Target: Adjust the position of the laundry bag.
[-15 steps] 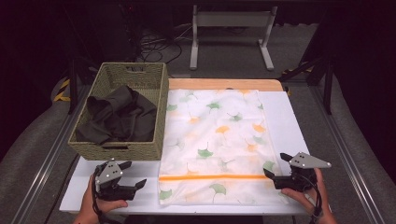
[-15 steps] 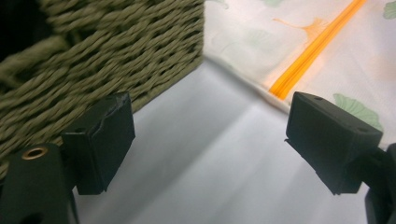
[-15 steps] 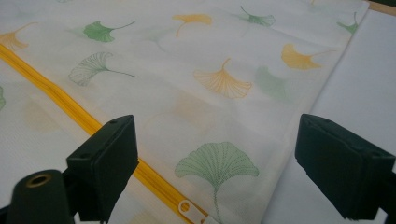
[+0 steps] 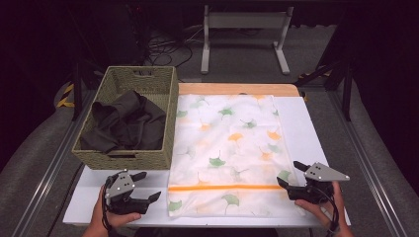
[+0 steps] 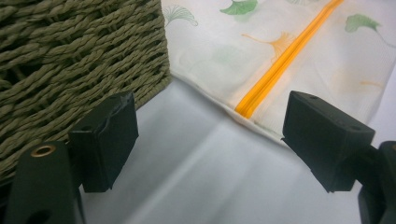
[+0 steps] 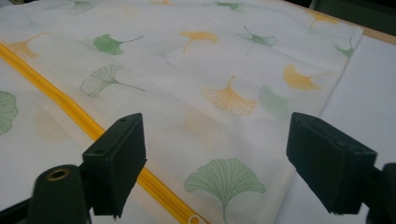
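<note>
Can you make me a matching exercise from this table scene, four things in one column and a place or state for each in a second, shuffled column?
Things:
1. wicker basket
2. dark cloth
3. orange zipper
4. right tool

Places or states:
A. runs across the near end of the leaf-print bag
B. open, at the bag's near right edge
C. bunched up inside the basket
D. stands on the table left of the bag

Pairs: 1-D, 2-C, 3-A, 4-B
</note>
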Demonstrator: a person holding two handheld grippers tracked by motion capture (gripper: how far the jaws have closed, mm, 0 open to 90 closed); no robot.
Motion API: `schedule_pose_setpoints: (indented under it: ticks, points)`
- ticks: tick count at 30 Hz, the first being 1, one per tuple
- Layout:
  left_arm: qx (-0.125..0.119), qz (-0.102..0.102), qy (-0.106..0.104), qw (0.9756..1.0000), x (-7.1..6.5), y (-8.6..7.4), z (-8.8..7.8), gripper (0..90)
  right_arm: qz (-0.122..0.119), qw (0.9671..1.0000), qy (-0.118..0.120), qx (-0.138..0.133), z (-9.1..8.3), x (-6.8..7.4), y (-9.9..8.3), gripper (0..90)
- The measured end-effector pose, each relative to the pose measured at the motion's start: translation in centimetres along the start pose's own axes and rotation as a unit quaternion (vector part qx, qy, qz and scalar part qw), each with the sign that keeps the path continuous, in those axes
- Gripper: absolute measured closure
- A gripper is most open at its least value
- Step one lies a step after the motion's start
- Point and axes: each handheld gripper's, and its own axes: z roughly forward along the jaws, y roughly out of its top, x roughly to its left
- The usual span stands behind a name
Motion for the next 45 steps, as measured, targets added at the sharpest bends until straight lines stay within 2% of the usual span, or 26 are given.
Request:
schedule_pose_setpoints:
  ticks: [2, 5, 7, 8, 10, 12, 13, 15, 17, 18, 22, 24, 25, 28, 30, 31, 34, 35, 37, 39, 41, 42, 45]
  points:
    - [0.009, -0.003, -0.006, 0.9999, -0.3, 0.2, 0.6, 19.2, 0.008, 0.9999, 0.001, 0.009, 0.3, -0.2, -0.1, 22.4]
    - [0.029, 0.008, -0.016, 0.9994, -0.8, 0.6, 1.8, 19.9, 0.01, 0.9997, -0.004, 0.022, 0.8, -0.5, -0.1, 26.1]
    - [0.042, 0.018, -0.021, 0.9987, -1.4, 1.0, 2.7, 20.6, 0.013, 0.999, -0.021, 0.038, 1.1, -0.8, 0.0, 31.8]
    - [0.048, 0.023, -0.021, 0.9983, -1.8, 1.2, 3.2, 20.8, 0.016, 0.9989, -0.023, 0.039, 1.2, -0.9, 0.0, 33.7]
    - [0.061, 0.04, -0.011, 0.9972, -2.3, 1.5, 4.0, 24.1, 0.021, 0.9987, -0.021, 0.042, 1.4, -1.5, 0.1, 47.7]
    - [0.073, 0.047, -0.017, 0.9961, -2.8, 1.8, 4.9, 25.2, 0.021, 0.9986, -0.022, 0.043, 1.5, -2.0, 0.2, 50.6]
    - [0.078, 0.047, -0.013, 0.9957, -3.0, 2.0, 5.3, 25.5, 0.026, 0.998, -0.033, 0.046, 1.7, -2.4, 0.2, 50.1]
    - [0.082, 0.048, -0.015, 0.9954, -2.9, 2.1, 5.6, 25.5, 0.04, 0.9971, -0.04, 0.051, 2.1, -3.0, 0.2, 46.7]
    - [0.097, 0.051, 0.001, 0.994, -3.0, 2.3, 6.2, 26.1, 0.047, 0.9958, -0.056, 0.055, 2.5, -3.6, 0.1, 40.6]
    - [0.102, 0.054, 0.008, 0.9934, -3.0, 2.3, 6.3, 27.0, 0.054, 0.9953, -0.057, 0.057, 2.7, -3.8, 0.1, 39.3]
    - [0.104, 0.056, 0.01, 0.9929, -2.9, 2.3, 6.1, 31.4, 0.071, 0.9931, -0.063, 0.069, 3.6, -4.8, -0.1, 37.3]
    - [0.109, 0.048, 0.01, 0.9928, -2.7, 2.4, 6.0, 37.0, 0.083, 0.9915, -0.064, 0.078, 4.0, -5.4, -0.3, 40.6]
    - [0.11, 0.039, 0.003, 0.9932, -2.7, 2.4, 6.0, 40.1, 0.087, 0.9907, -0.062, 0.084, 4.2, -5.6, -0.5, 41.6]
    - [0.117, 0.041, -0.006, 0.9923, -2.7, 2.5, 5.9, 52.7, 0.1, 0.9891, -0.053, 0.094, 4.6, -5.9, -0.7, 43.2]
    - [0.122, 0.044, -0.017, 0.9915, -2.7, 2.7, 5.9, 59.9, 0.092, 0.9894, -0.043, 0.104, 5.0, -5.6, -0.6, 41.9]
    - [0.124, 0.047, -0.018, 0.991, -2.7, 2.7, 5.9, 63.6, 0.086, 0.9895, -0.043, 0.108, 5.2, -5.4, -0.4, 41.8]
    - [0.128, 0.051, -0.016, 0.9903, -2.6, 2.8, 5.9, 75.0, 0.087, 0.989, -0.038, 0.113, 5.4, -5.3, -0.2, 44.3]
    - [0.13, 0.058, -0.01, 0.9898, -2.5, 2.9, 5.9, 77.9, 0.086, 0.9886, -0.037, 0.118, 5.6, -4.9, 0.1, 55.3]
    - [0.131, 0.056, -0.012, 0.9898, -2.5, 2.9, 5.9, 78.9, 0.086, 0.9885, -0.036, 0.119, 5.6, -4.8, 0.2, 58.3]
    - [0.134, 0.06, -0.011, 0.9891, -2.4, 3.1, 6.1, 82.6, 0.077, 0.9891, -0.025, 0.123, 5.7, -4.5, 0.4, 73.9]
    - [0.137, 0.066, -0.003, 0.9883, -2.4, 3.3, 6.2, 83.2, 0.071, 0.9894, -0.016, 0.126, 5.8, -4.3, 0.6, 84.1]
    - [0.136, 0.068, 0.0, 0.9883, -2.3, 3.3, 6.3, 83.3, 0.071, 0.9892, -0.009, 0.128, 5.9, -4.2, 0.7, 87.8]
    - [0.133, 0.064, 0.009, 0.9889, -2.0, 3.6, 6.6, 83.4, 0.067, 0.9891, -0.007, 0.131, 6.1, -4.4, 0.9, 89.4]
